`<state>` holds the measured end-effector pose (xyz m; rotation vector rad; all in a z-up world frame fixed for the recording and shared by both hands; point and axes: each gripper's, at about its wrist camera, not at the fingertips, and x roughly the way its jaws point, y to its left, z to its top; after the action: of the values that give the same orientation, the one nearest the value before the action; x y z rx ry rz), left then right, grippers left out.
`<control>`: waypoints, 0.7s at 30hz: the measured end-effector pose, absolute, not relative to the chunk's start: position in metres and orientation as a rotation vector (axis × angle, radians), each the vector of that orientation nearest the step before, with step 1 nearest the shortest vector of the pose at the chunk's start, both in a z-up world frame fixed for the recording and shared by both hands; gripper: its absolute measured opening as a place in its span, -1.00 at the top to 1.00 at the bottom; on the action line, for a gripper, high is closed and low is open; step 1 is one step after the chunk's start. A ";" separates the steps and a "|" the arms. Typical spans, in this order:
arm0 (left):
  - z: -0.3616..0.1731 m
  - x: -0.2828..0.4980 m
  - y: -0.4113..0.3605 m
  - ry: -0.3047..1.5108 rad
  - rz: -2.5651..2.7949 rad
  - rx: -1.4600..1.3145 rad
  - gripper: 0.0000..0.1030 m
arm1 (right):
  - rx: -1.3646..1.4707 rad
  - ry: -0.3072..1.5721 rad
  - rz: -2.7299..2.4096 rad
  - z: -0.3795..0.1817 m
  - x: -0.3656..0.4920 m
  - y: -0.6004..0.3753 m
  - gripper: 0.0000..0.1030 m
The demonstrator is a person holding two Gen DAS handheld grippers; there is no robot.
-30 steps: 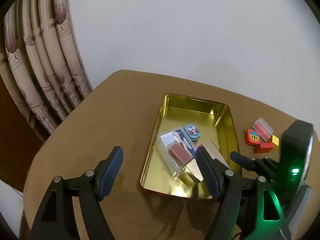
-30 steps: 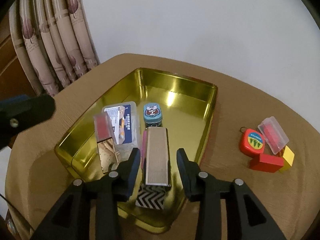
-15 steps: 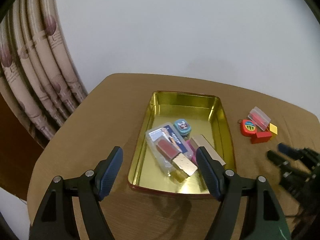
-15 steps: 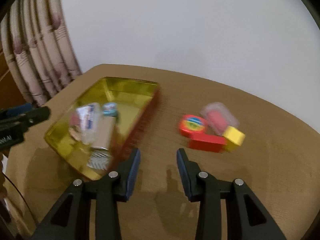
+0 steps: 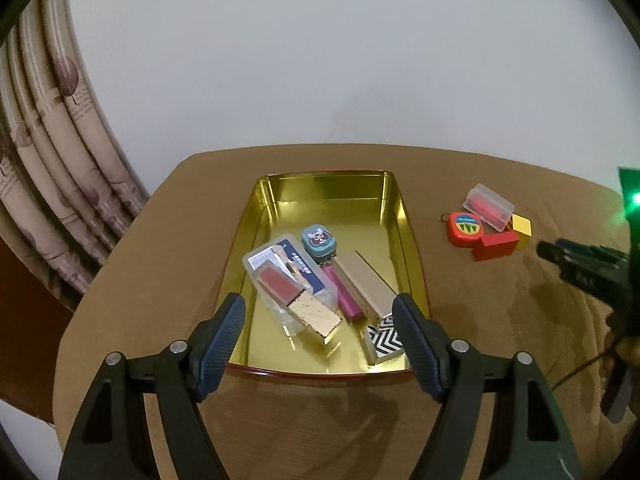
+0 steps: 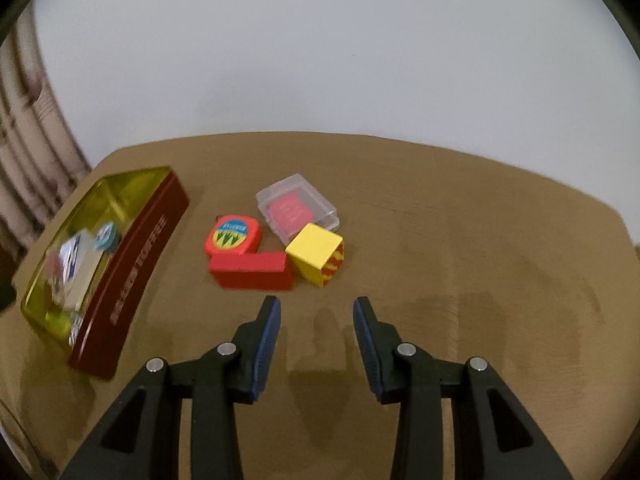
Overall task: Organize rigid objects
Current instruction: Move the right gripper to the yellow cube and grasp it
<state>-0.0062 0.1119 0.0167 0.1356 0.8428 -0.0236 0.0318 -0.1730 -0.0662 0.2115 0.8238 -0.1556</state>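
Note:
A gold tin tray (image 5: 332,188) with dark red outer walls (image 6: 136,264) holds a clear plastic case (image 5: 288,272), a small teal tin (image 5: 319,240), a pink stick (image 5: 346,300) and a gold box with a zigzag end (image 5: 368,284). To its right on the table lie a red tape measure (image 6: 233,234), a red block (image 6: 252,270), a yellow cube (image 6: 316,252) and a clear case with a pink insert (image 6: 296,208). My left gripper (image 5: 320,332) is open over the tray's near end. My right gripper (image 6: 316,320) is open and empty, just short of the red block and yellow cube.
The round brown table (image 6: 480,260) stands against a pale wall. A patterned curtain (image 5: 48,152) hangs at the left beyond the table edge. My right gripper also shows at the right edge of the left wrist view (image 5: 576,264).
My right gripper has left the gold box in the tray and swung right to face the loose items. My left gripper has pulled back a little and stays open.

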 end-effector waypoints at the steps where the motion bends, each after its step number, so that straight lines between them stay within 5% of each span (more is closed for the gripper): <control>1: 0.016 -0.006 0.111 0.845 -0.025 0.137 -0.42 | 0.219 0.823 -0.165 -0.067 0.038 -0.172 0.25; 21: 0.007 -0.001 0.107 0.873 -0.016 0.151 -0.42 | 0.220 0.908 -0.287 -0.088 0.078 -0.189 0.25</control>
<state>-0.0005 0.1073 0.0067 0.1514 0.8728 -0.0159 0.0775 -0.1886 -0.0878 0.2202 0.9077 -0.2875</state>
